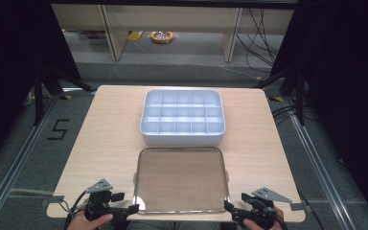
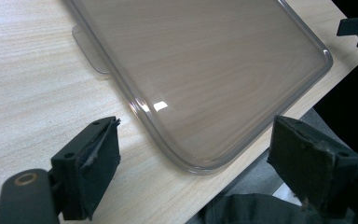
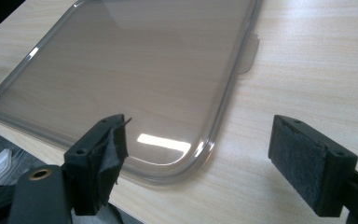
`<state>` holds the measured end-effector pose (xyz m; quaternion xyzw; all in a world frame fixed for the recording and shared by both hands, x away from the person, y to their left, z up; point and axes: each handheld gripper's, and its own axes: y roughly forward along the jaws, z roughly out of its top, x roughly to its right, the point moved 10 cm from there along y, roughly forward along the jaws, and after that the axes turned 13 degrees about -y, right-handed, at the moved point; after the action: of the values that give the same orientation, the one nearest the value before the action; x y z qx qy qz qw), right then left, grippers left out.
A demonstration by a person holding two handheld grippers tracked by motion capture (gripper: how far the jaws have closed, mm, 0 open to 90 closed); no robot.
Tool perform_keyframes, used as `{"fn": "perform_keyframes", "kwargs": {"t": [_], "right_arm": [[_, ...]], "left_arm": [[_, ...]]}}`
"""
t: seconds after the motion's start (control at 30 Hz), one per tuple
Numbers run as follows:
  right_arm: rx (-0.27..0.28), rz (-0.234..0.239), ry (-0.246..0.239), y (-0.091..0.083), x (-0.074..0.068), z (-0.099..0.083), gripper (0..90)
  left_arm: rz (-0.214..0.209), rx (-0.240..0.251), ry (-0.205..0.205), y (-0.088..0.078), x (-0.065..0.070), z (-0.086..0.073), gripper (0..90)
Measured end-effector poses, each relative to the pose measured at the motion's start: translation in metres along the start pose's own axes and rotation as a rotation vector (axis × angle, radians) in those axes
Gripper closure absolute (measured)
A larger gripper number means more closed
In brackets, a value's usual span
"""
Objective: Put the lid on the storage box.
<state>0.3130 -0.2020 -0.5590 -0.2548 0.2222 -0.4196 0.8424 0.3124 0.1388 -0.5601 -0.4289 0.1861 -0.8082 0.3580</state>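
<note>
While the clear smoky lid (image 1: pixel 179 179) is lying flat on the near half of the wooden table (image 1: pixel 100 139), both grippers are waiting at its near corners. The left gripper (image 1: pixel 124 209) is sitting with its jaws spread wide around the lid's near left corner — nothing held, its pads (image 2: pixel 98 163) apart from the plastic. The right gripper (image 1: pixel 235 212) is doing likewise at the near right corner, jaws wide and empty. Beyond the lid, a white compartmented box (image 1: pixel 182 116) is resting mid-table — just beside the lid's far edge.
</note>
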Motion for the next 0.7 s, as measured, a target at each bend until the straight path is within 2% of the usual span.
{"fn": "perform_keyframes", "kwargs": {"t": [0.03,0.07,0.1,0.13,0.17,0.2,0.23,0.3,0.33,0.37,0.4,0.43,0.47,0.57,0.6,0.67,0.7], "right_arm": [[-0.007,0.002,0.052,0.000,-0.004,-0.001,20.6],[-0.004,0.009,0.053,0.000,-0.005,-0.001,20.7],[0.000,-0.004,0.019,0.000,-0.001,0.000,20.9],[-0.006,0.005,0.055,0.000,-0.004,-0.001,21.2],[-0.006,0.000,0.043,0.000,-0.003,-0.001,21.5],[0.000,-0.013,0.003,0.002,0.002,-0.001,21.6],[-0.016,-0.016,-0.009,0.001,0.003,-0.003,21.6],[-0.014,-0.011,-0.005,0.001,0.002,-0.002,21.8],[-0.007,0.003,0.016,0.002,-0.001,-0.001,22.0],[-0.006,0.014,0.064,0.002,-0.006,-0.001,22.1],[-0.006,0.014,0.064,0.002,-0.006,-0.001,22.1],[-0.010,0.022,0.063,0.002,-0.007,-0.001,22.2],[-0.011,0.009,-0.002,0.004,0.000,-0.002,22.3],[-0.028,0.015,0.031,0.005,-0.002,-0.003,22.5],[-0.027,0.019,0.046,0.006,-0.003,-0.003,22.5],[-0.007,0.039,0.045,0.007,-0.005,-0.001,22.6],[-0.035,0.022,0.081,0.006,-0.007,-0.003,22.7]], "left_arm": [[0.000,0.000,-0.001,0.000,0.000,0.000,15.7],[-0.001,0.000,-0.002,0.000,0.000,0.000,15.7],[-0.005,-0.003,-0.006,0.000,0.001,-0.001,15.7],[-0.008,-0.007,-0.008,0.000,0.001,-0.001,15.8],[-0.009,-0.012,-0.007,0.000,0.001,-0.001,15.7],[-0.009,-0.011,-0.007,0.000,0.001,-0.001,15.7],[-0.007,-0.006,-0.012,0.001,0.002,-0.001,15.6],[-0.008,-0.016,-0.003,0.001,0.003,-0.003,15.6],[-0.008,-0.017,-0.001,0.001,0.004,-0.003,16.1],[-0.007,-0.019,0.007,0.000,0.006,-0.004,18.7],[-0.007,-0.019,0.007,0.000,0.006,-0.004,21.2],[-0.017,-0.021,0.025,0.001,0.011,-0.007,21.2],[-0.019,-0.024,0.040,0.001,0.017,-0.012,21.1],[-0.020,-0.034,0.036,0.003,0.021,-0.019,22.2],[-0.017,-0.033,0.037,0.004,0.021,-0.020,22.9],[-0.014,-0.029,0.034,0.004,0.020,-0.019,23.5],[-0.014,-0.025,0.032,0.004,0.020,-0.018,23.9]]}}
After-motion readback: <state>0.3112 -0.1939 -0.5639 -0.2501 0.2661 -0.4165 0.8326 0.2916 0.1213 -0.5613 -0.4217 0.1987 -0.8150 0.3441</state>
